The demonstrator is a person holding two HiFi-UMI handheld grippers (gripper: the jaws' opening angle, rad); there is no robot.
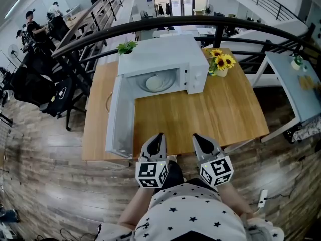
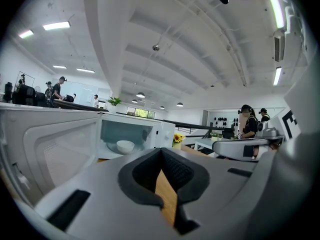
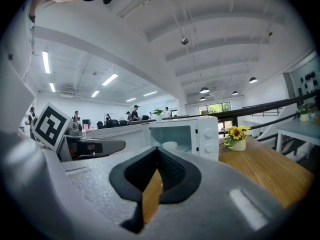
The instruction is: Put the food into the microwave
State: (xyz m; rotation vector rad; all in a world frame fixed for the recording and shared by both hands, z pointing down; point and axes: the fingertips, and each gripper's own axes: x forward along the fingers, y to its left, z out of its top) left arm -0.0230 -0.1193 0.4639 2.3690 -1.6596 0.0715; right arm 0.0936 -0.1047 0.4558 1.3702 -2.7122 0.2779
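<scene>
A white microwave (image 1: 165, 59) stands at the far side of the wooden table (image 1: 220, 109). Its door (image 1: 120, 114) is swung wide open toward me on the left. Inside it sits a white bowl (image 1: 154, 83), which also shows in the left gripper view as the bowl (image 2: 125, 146) and in the right gripper view as the bowl (image 3: 170, 145). My left gripper (image 1: 159, 135) and right gripper (image 1: 197, 136) hover side by side at the table's near edge, both pointing at the microwave. The left gripper (image 2: 161, 150) is shut and holds nothing. The right gripper (image 3: 157, 150) is likewise shut and holds nothing.
A pot of sunflowers (image 1: 220, 64) stands right of the microwave, and a small green plant (image 1: 126, 47) behind it. A black railing (image 1: 200, 20) runs behind the table. A white side table (image 1: 291, 84) is at the right. People stand far off at the left.
</scene>
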